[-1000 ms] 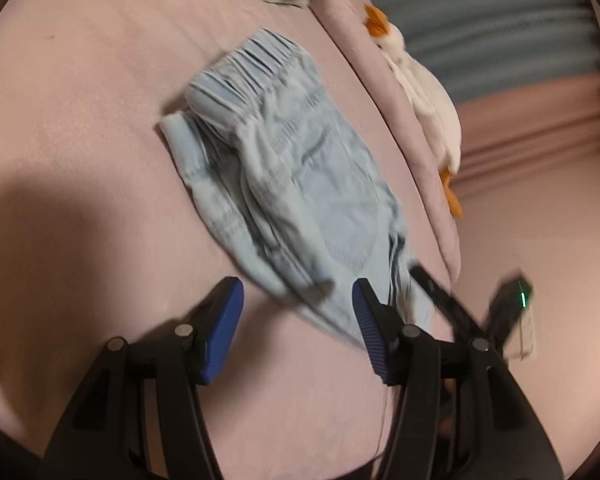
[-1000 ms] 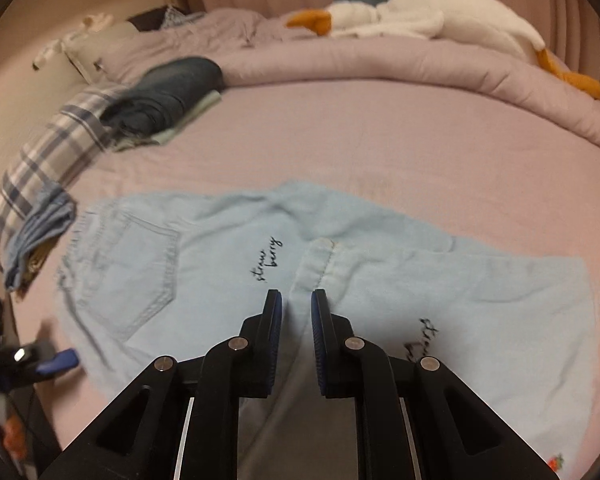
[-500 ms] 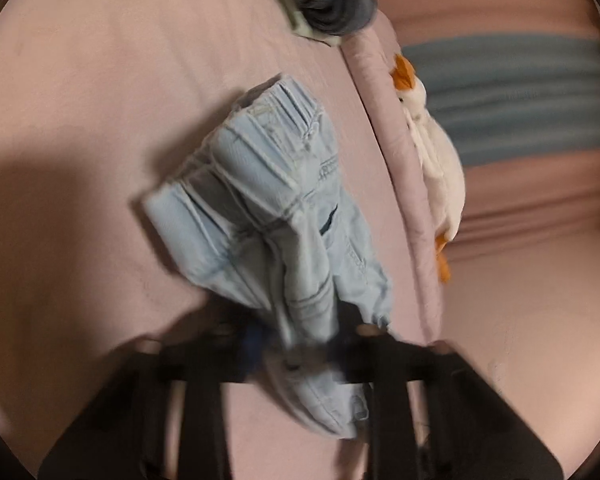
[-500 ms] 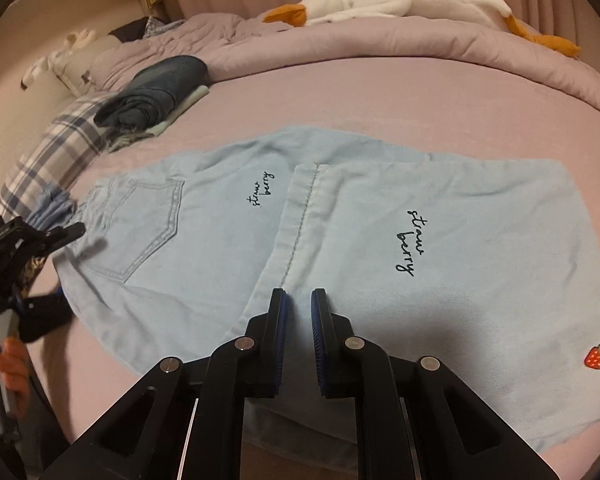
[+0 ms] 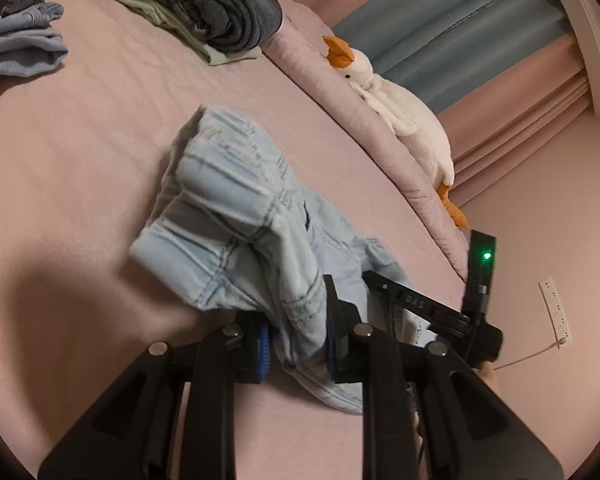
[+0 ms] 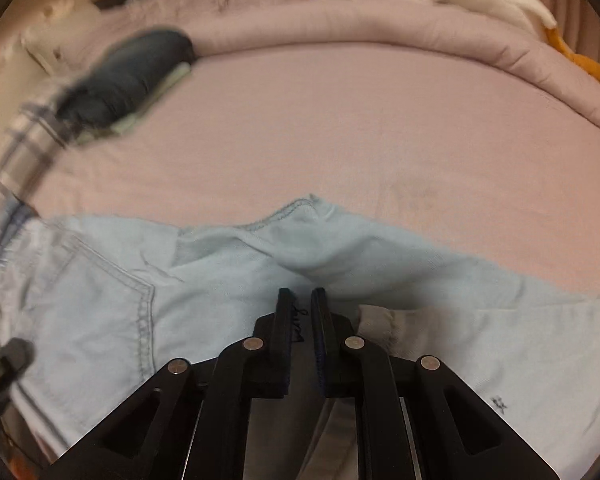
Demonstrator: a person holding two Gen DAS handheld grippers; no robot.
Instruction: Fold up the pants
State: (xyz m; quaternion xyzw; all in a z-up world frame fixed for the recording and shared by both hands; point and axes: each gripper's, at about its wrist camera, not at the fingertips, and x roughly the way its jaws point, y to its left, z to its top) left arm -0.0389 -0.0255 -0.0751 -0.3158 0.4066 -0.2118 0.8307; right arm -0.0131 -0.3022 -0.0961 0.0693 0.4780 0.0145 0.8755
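Pink bed (image 5: 100, 128) bears pale denim pants (image 5: 236, 216), lettering unreadable.

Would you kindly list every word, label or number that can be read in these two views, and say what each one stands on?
"DAS": pale letters on the right gripper's black arm, left wrist view; reading uncertain.
Dark cursive writing on the light blue pants, beside the right gripper's fingers: mostly hidden, unreadable.
Small dark mark on the pants near the lower right edge: too blurred to read.
White tag on the pants in the left wrist view: print too small.
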